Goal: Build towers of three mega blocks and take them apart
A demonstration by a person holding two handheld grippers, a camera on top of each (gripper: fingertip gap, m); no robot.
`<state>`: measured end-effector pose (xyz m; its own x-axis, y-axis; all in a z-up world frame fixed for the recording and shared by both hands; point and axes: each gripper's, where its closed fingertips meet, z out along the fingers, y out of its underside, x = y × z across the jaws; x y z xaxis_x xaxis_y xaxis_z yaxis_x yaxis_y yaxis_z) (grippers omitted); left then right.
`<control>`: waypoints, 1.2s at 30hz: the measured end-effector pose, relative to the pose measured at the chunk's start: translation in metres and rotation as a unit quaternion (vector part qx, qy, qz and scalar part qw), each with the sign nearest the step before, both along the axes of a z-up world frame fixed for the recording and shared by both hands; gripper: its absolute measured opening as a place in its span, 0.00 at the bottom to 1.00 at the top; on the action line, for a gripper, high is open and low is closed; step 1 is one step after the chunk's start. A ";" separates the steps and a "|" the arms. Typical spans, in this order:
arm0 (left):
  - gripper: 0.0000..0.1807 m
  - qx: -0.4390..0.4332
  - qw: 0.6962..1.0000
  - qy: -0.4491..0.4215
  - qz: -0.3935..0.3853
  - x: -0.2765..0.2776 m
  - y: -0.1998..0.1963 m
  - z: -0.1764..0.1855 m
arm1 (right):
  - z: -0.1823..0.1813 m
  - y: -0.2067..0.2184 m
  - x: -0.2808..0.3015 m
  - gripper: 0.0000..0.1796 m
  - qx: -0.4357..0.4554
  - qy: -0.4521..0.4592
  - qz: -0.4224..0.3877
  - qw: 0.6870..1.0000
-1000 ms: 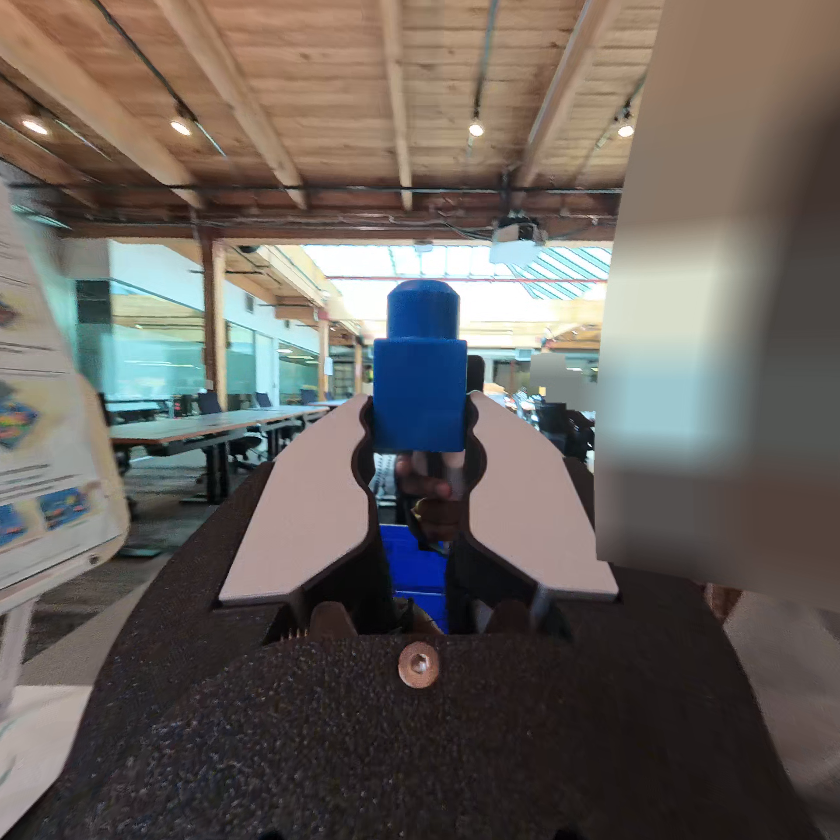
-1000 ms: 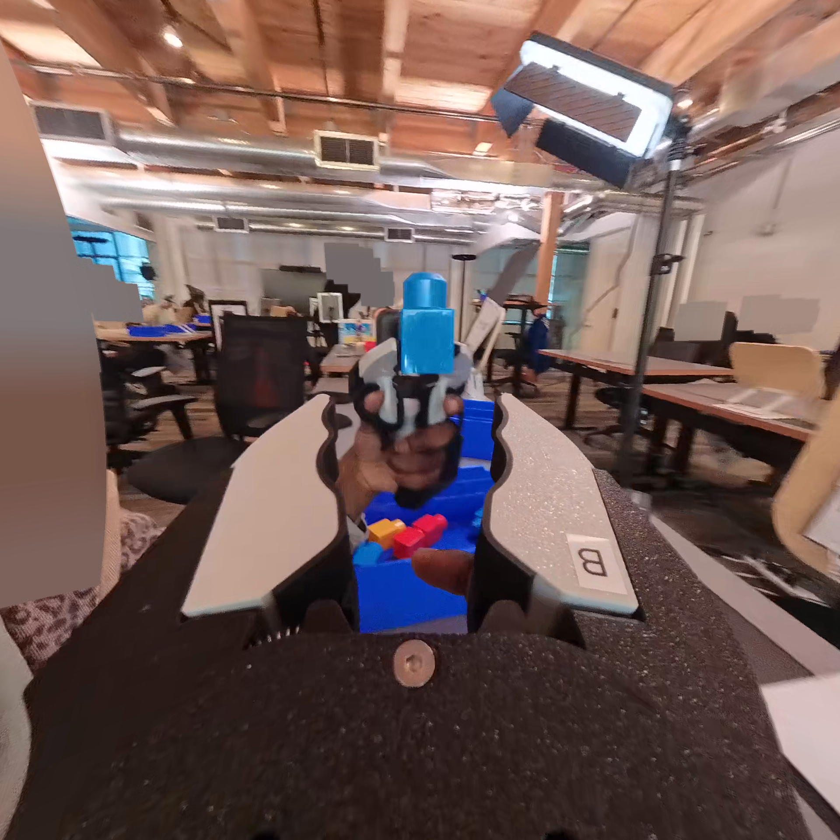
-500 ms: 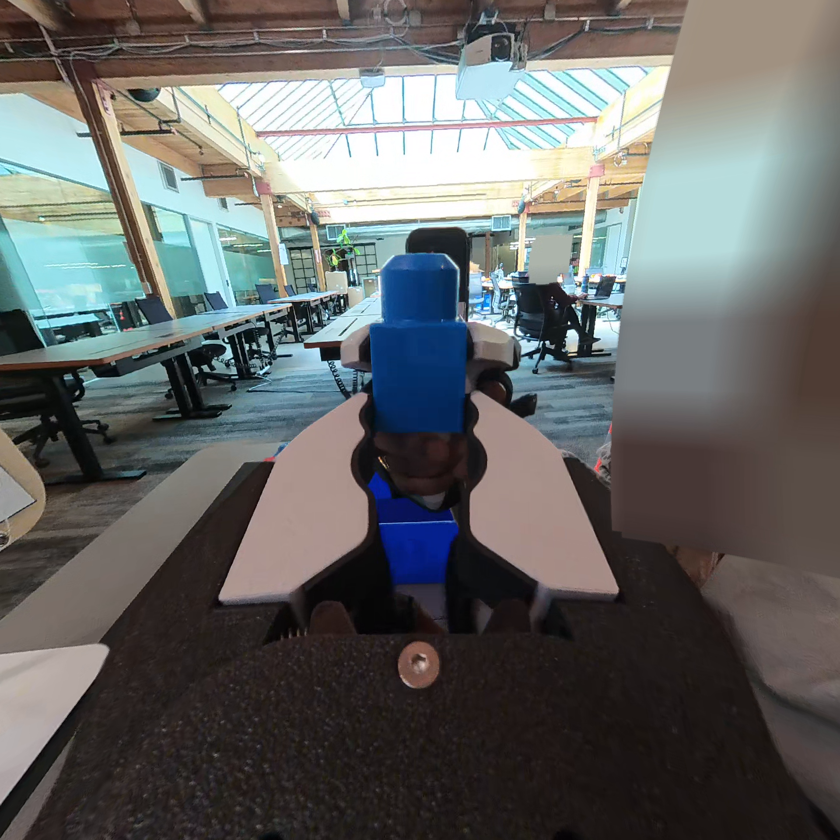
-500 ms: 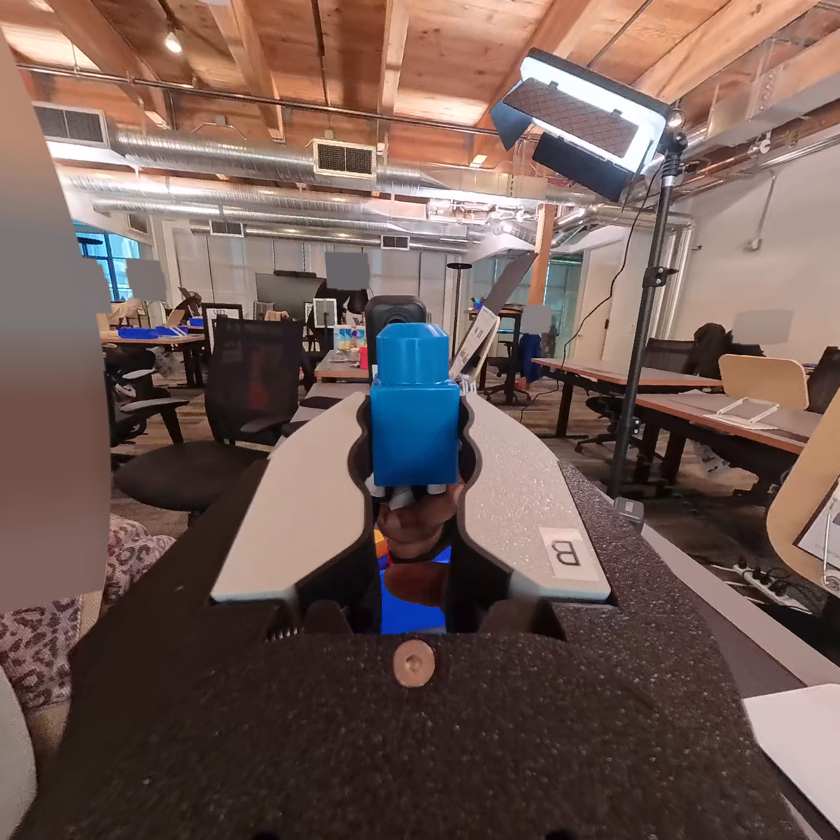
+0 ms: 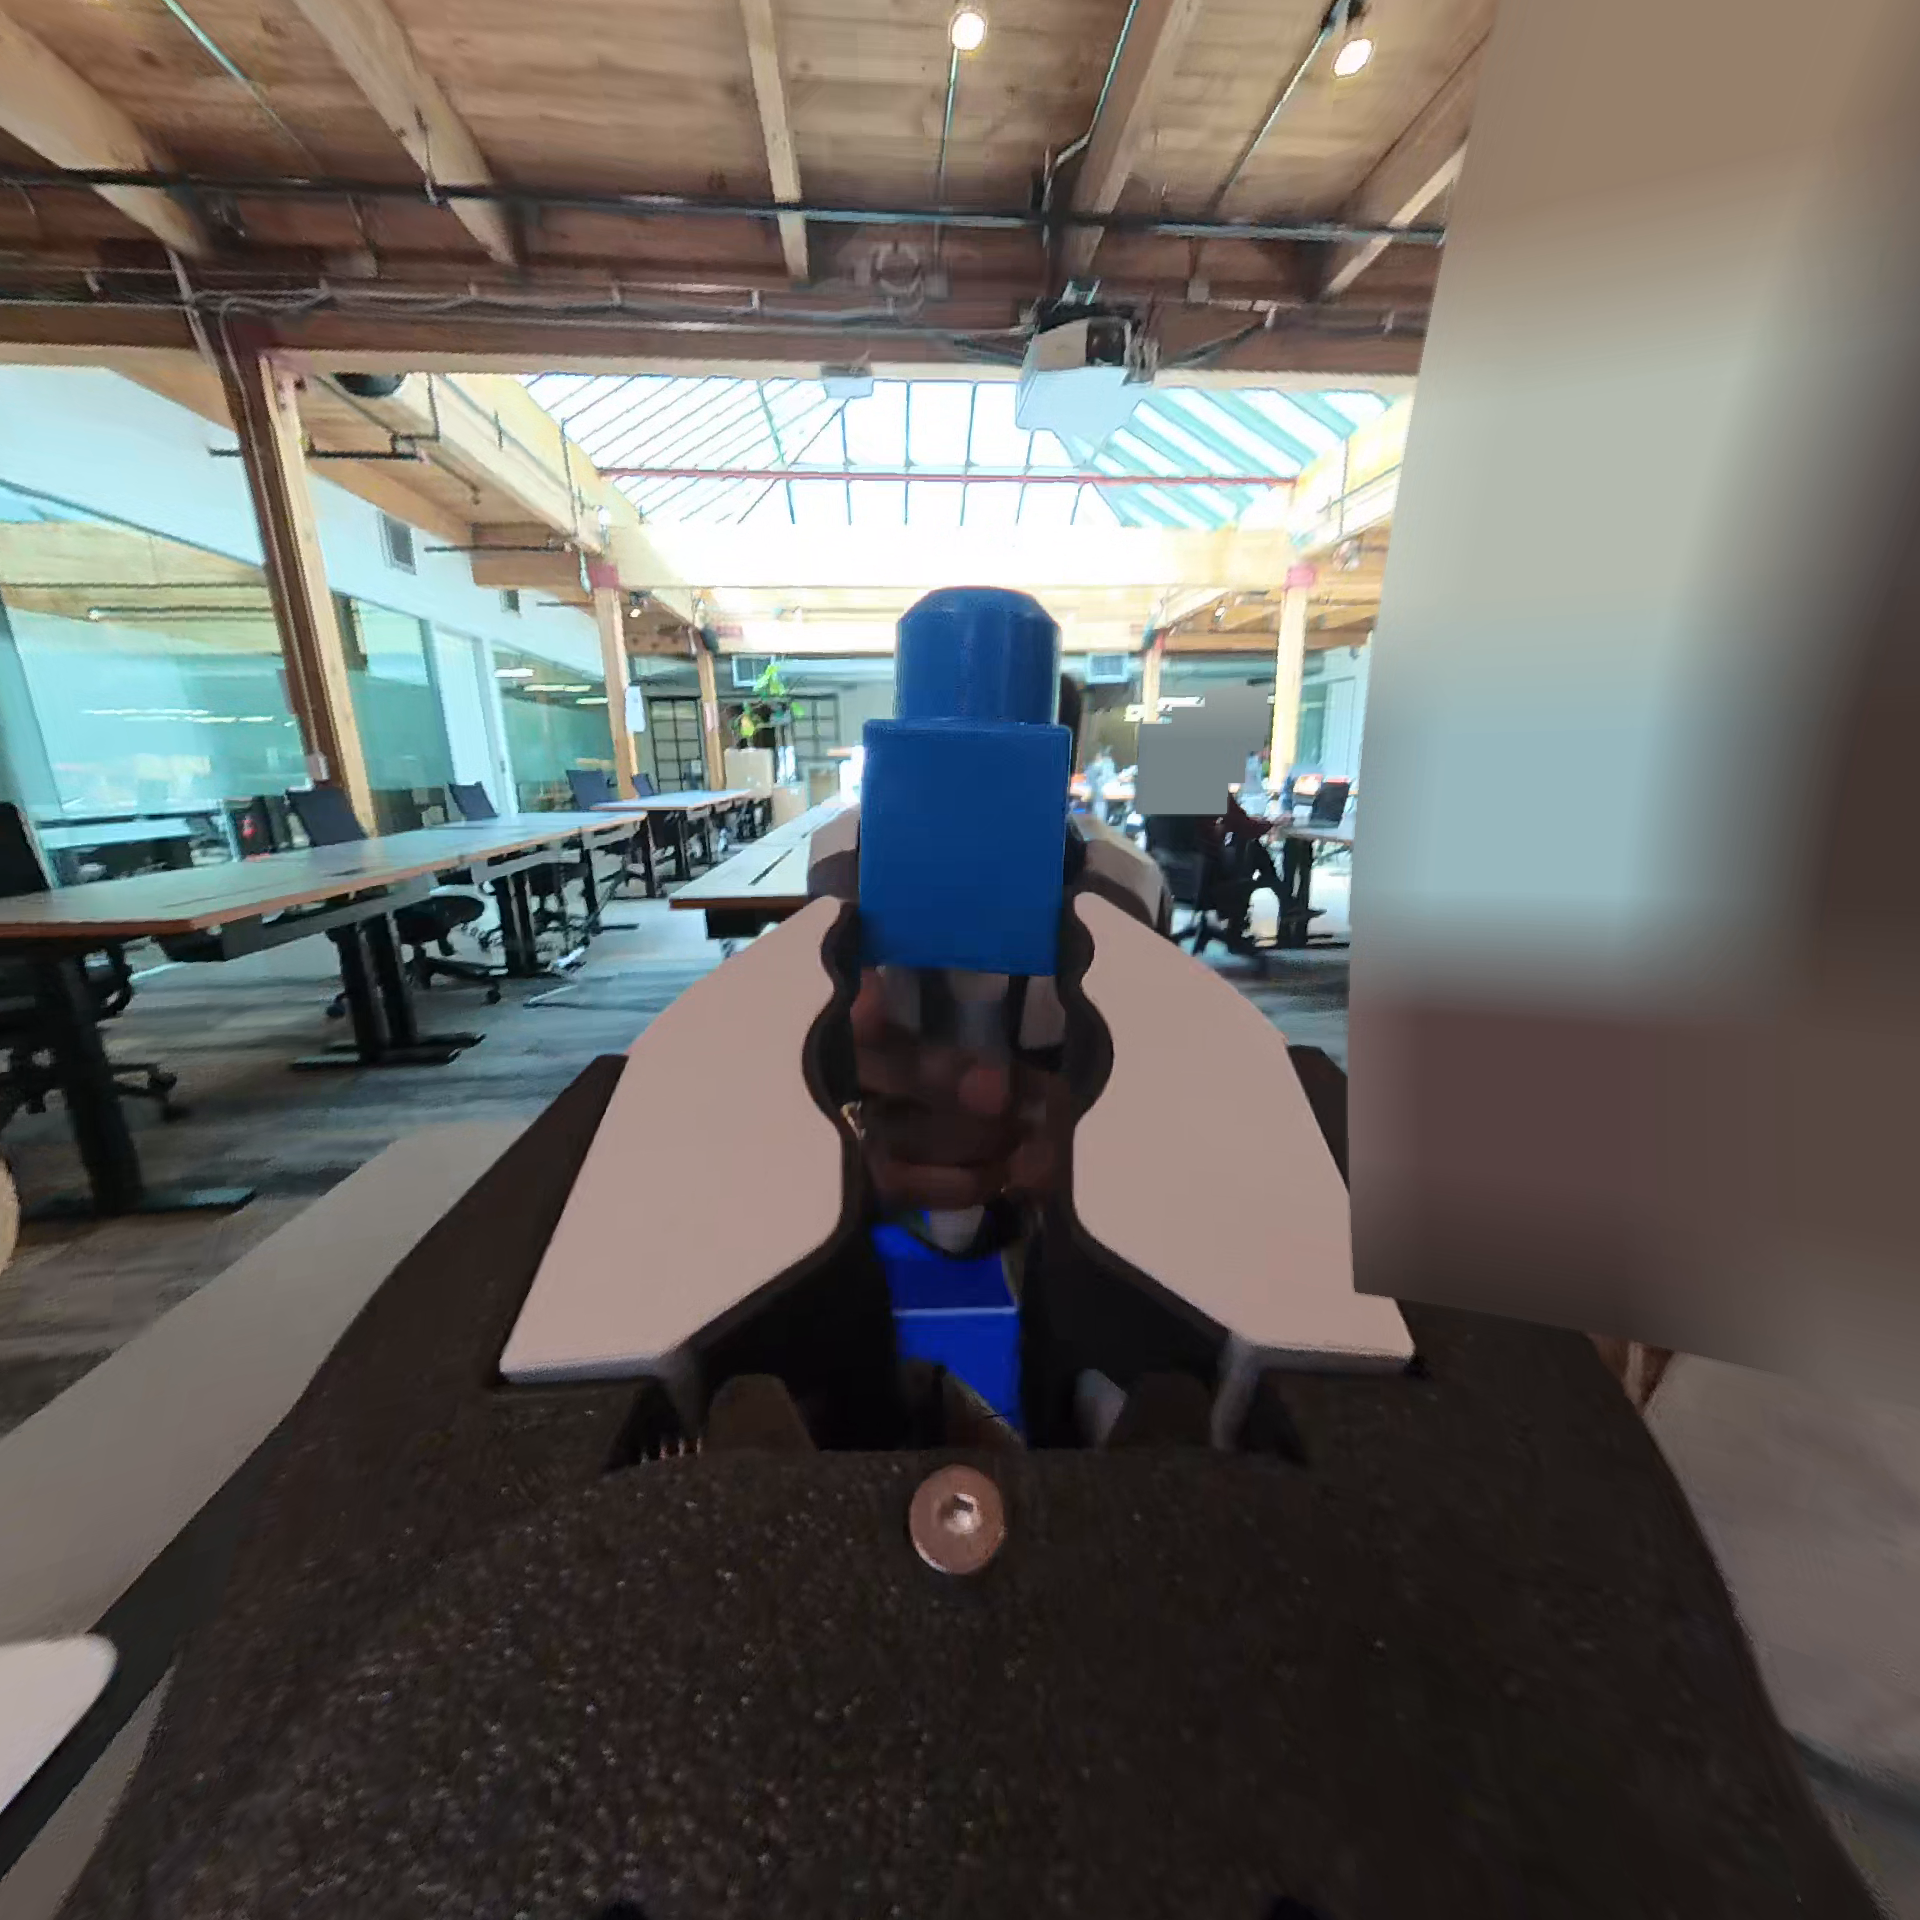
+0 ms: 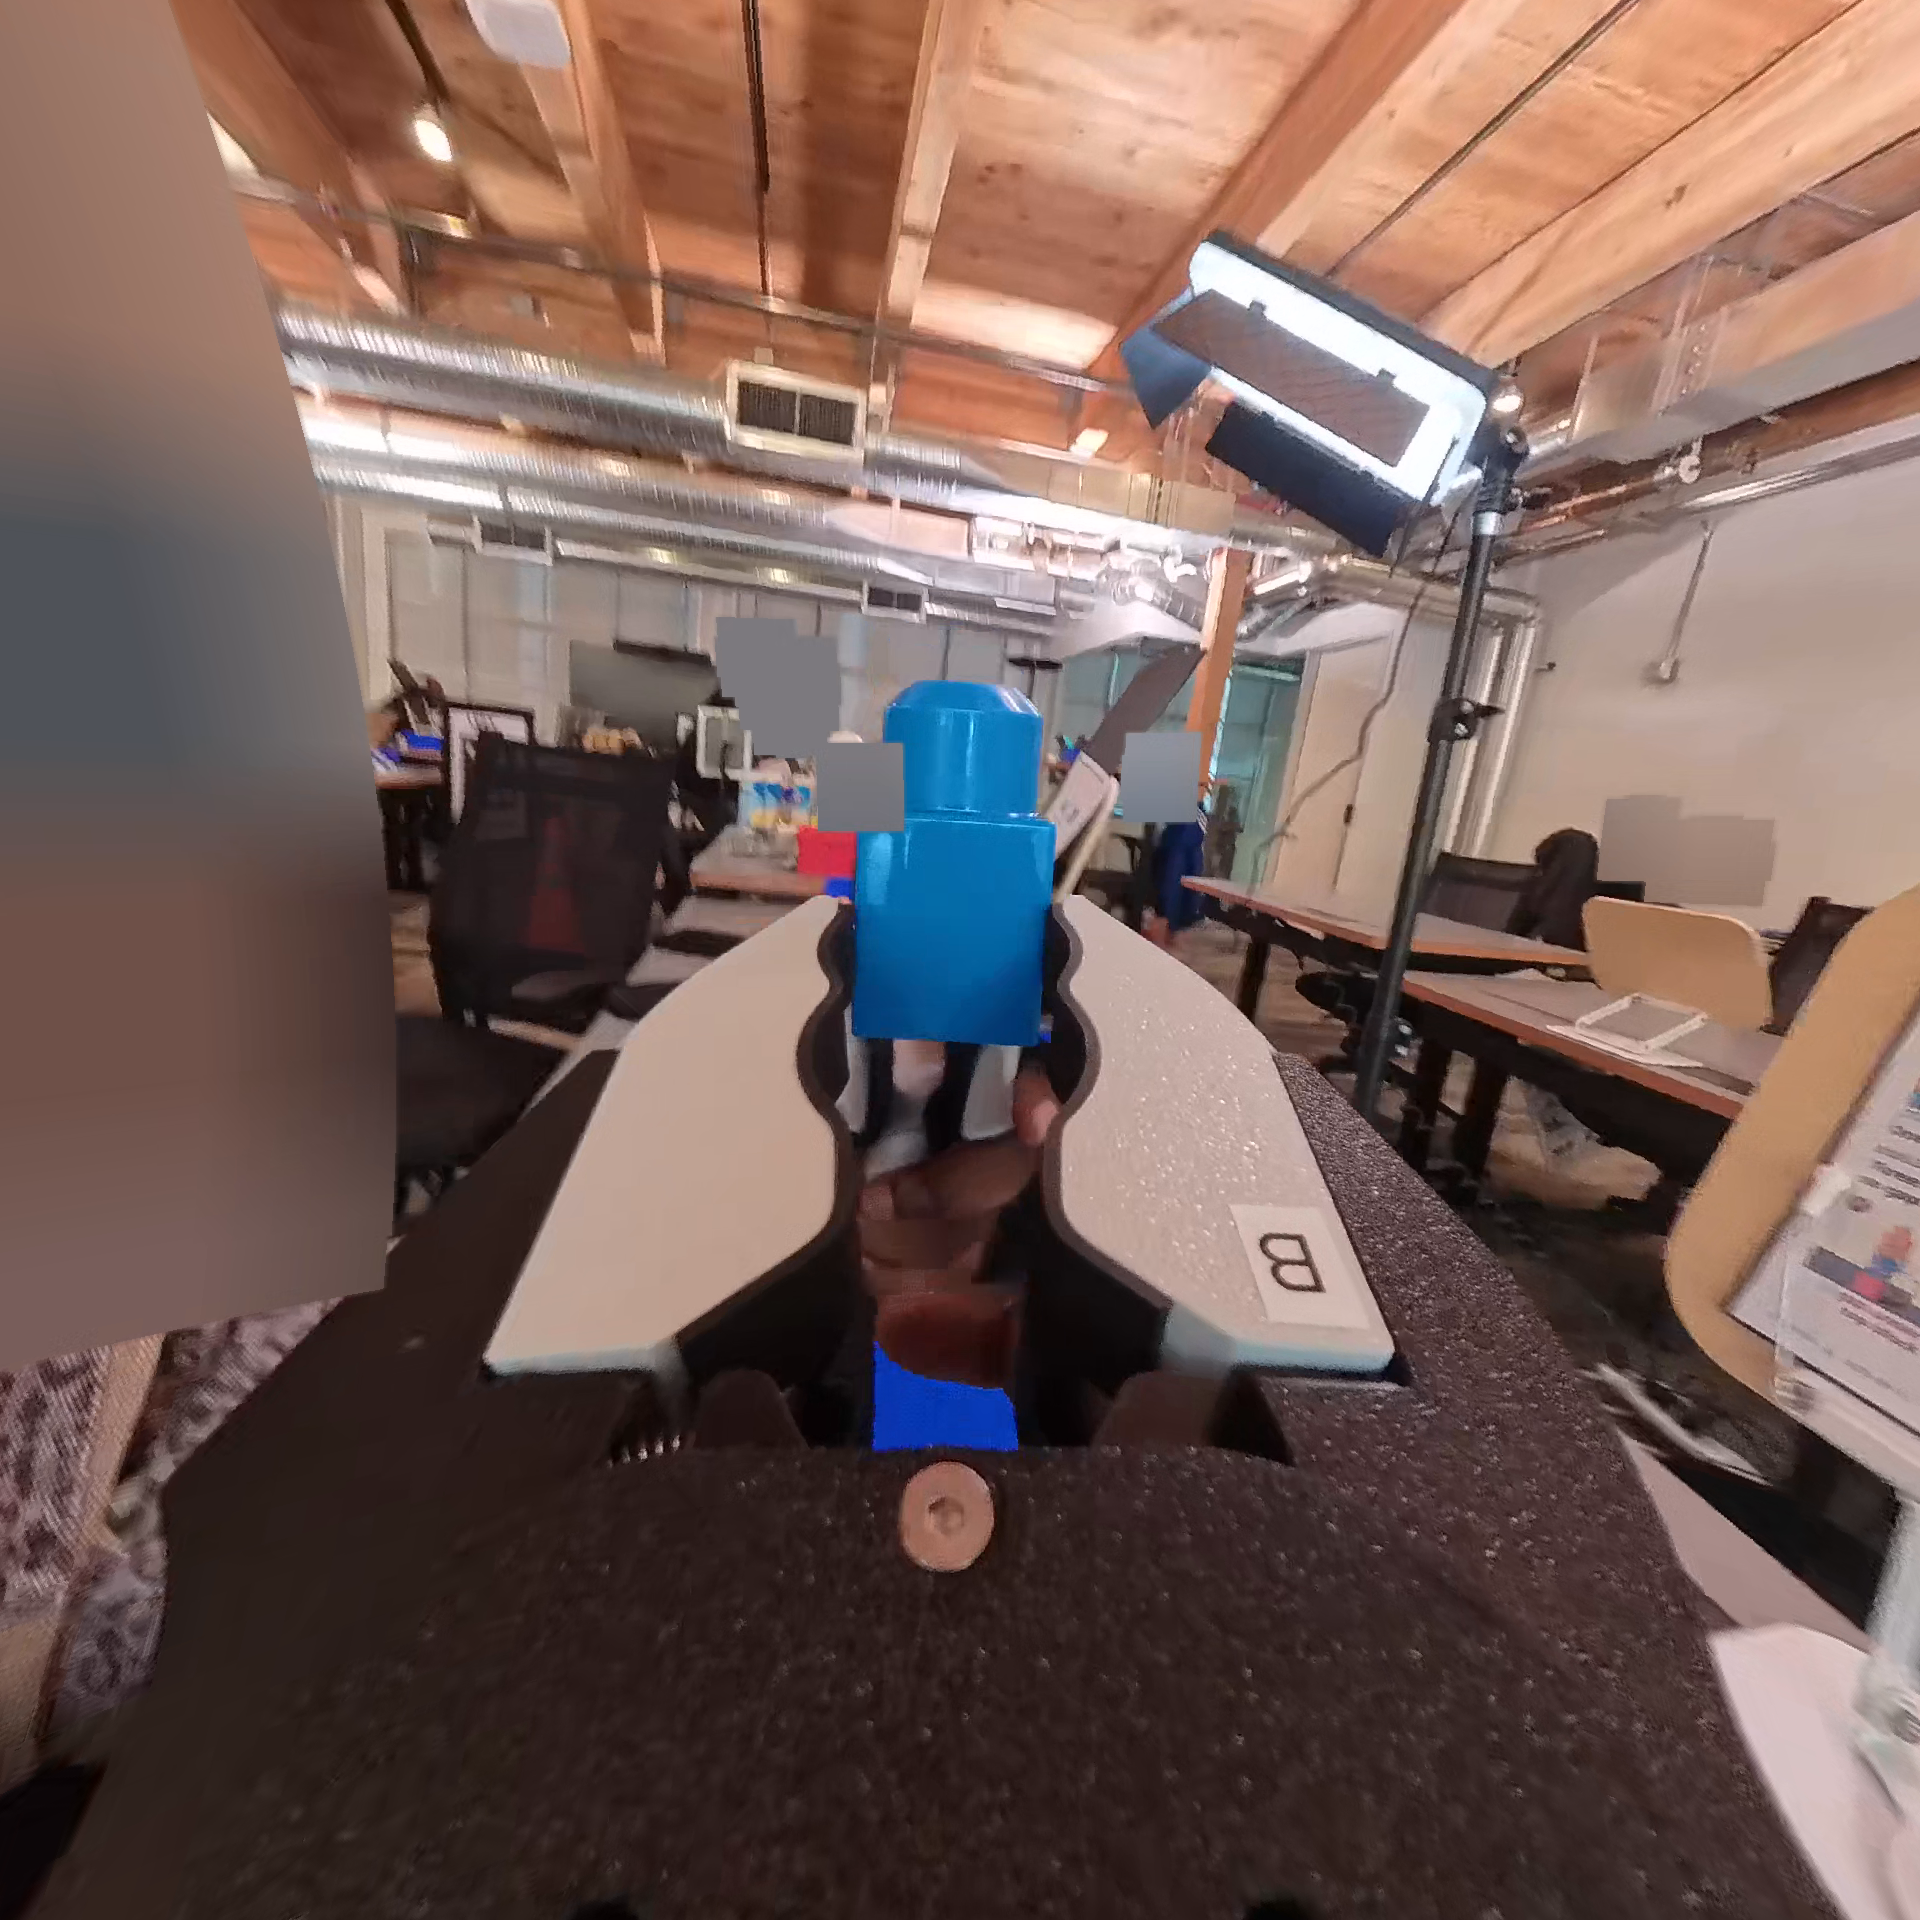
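One blue mega block [image 5: 964, 842] with a single round stud stands upright between the tips of my left gripper [image 5: 961, 930], which is shut on its lower sides. The same block [image 6: 948, 925] shows in the right wrist view, where my right gripper [image 6: 945, 971] is shut on it from the opposite side. The two grippers face each other, held up in the air. Behind the block each view shows the other gripper's white parts and a hand [image 5: 951, 1101] [image 6: 940, 1205]. A blue bin [image 5: 956, 1340] shows below through the finger gap, and also in the right wrist view [image 6: 940, 1403].
An open office lies behind, with desks [image 5: 312, 904] and chairs [image 6: 540, 883]. A panel light on a stand [image 6: 1320, 416] rises at the right. A board with papers [image 6: 1829, 1226] stands close at the far right. A small red thing [image 6: 826, 852] shows behind the block. My left and right fingertips are right by each other.
My right gripper was open and apart from the block; it came up to the block and shut on it. Both grippers now hold the block, and both views have tilted slightly upward.
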<state>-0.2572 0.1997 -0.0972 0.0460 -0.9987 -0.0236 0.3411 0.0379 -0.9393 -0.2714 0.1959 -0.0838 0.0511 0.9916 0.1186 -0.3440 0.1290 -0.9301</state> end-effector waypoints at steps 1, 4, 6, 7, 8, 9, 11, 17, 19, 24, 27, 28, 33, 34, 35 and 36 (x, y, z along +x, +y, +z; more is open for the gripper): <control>0.22 0.007 1.000 0.011 0.015 -0.002 0.002 -0.003 | -0.003 0.003 0.001 0.19 0.015 -0.015 -0.016 1.000; 0.28 0.035 0.998 0.033 0.046 -0.012 0.001 -0.005 | -0.022 0.005 0.002 0.19 0.067 -0.093 -0.042 0.992; 0.28 0.056 0.997 0.040 0.042 -0.013 -0.006 -0.004 | -0.034 0.002 0.002 0.19 0.082 -0.139 -0.037 0.986; 0.29 0.064 0.996 0.044 0.039 -0.012 -0.009 -0.004 | -0.036 -0.001 0.002 0.19 0.085 -0.147 -0.027 0.985; 0.27 0.070 0.996 0.051 0.037 -0.010 -0.012 -0.006 | -0.037 -0.004 0.002 0.19 0.083 -0.148 -0.015 0.985; 0.26 0.074 0.995 0.058 0.037 -0.008 -0.012 -0.008 | -0.038 -0.007 0.002 0.19 0.079 -0.151 -0.003 0.985; 0.22 0.081 0.993 0.073 0.039 -0.001 -0.012 -0.012 | -0.040 -0.009 0.001 0.19 0.082 -0.163 0.001 0.983; 0.20 0.083 0.994 -0.059 0.045 -0.007 -0.013 0.025 | -0.009 -0.009 0.004 0.20 0.051 -0.041 0.007 0.998; 0.20 0.058 0.987 -0.149 0.033 -0.018 -0.013 0.043 | 0.004 -0.008 0.006 0.23 0.010 0.016 0.035 0.999; 0.20 0.013 0.981 -0.194 0.022 -0.017 -0.003 0.046 | 0.007 -0.006 -0.001 0.29 -0.017 0.054 0.045 0.997; 0.20 0.004 0.982 -0.188 0.011 -0.006 -0.002 0.043 | 0.006 -0.002 -0.004 0.20 -0.020 0.060 0.030 0.998; 0.20 0.002 0.982 -0.187 0.009 -0.004 -0.002 0.042 | 0.007 -0.001 -0.002 0.20 -0.019 0.066 0.029 0.997; 0.26 0.004 0.993 -0.088 0.084 -0.006 0.012 0.030 | 0.007 0.006 0.011 0.20 -0.007 0.051 0.011 0.999; 0.29 0.001 0.991 -0.051 0.122 -0.013 0.019 0.024 | 0.008 0.010 0.015 0.20 -0.006 0.047 -0.002 0.999; 0.29 -0.006 0.985 -0.006 0.173 -0.025 0.031 0.015 | 0.007 0.015 0.019 0.20 -0.004 0.043 -0.015 0.999; 0.29 -0.011 0.970 0.042 0.239 -0.042 0.044 0.005 | 0.008 0.018 0.024 0.20 0.000 0.044 -0.026 0.999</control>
<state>-0.2995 0.2441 -0.0925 0.5023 -0.8643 -0.0257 0.2125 0.1522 -0.9652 -0.2476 0.2140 -0.0760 0.1131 0.9874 0.1105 -0.4164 0.1481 -0.8970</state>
